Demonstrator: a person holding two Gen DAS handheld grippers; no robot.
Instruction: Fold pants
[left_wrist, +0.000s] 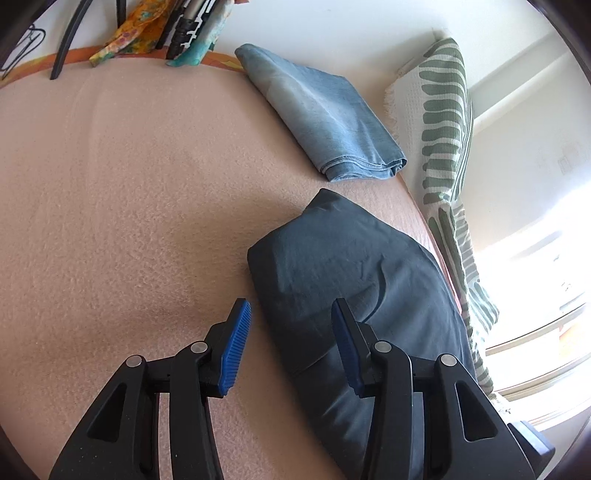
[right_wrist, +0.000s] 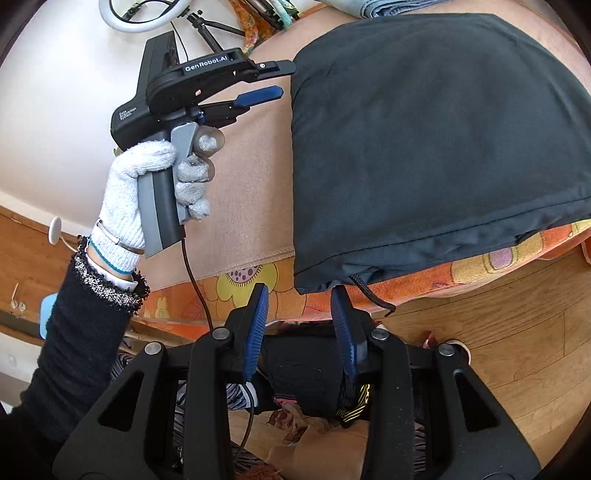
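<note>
My left gripper (left_wrist: 290, 314) hangs released over the near edge of the folded dark grey pants (left_wrist: 354, 280), nothing pinched. My right gripper (right_wrist: 301, 299) is released too, just off the waistband corner. The pants lie folded on the peach fleece blanket (left_wrist: 129, 192), near folded blue jeans (left_wrist: 325, 118).

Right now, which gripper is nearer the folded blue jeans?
Left. The left gripper straddles the edge of the dark folded pants, which lie between it and the blue jeans. The right gripper sits off the bed's near edge, farther away.
</note>
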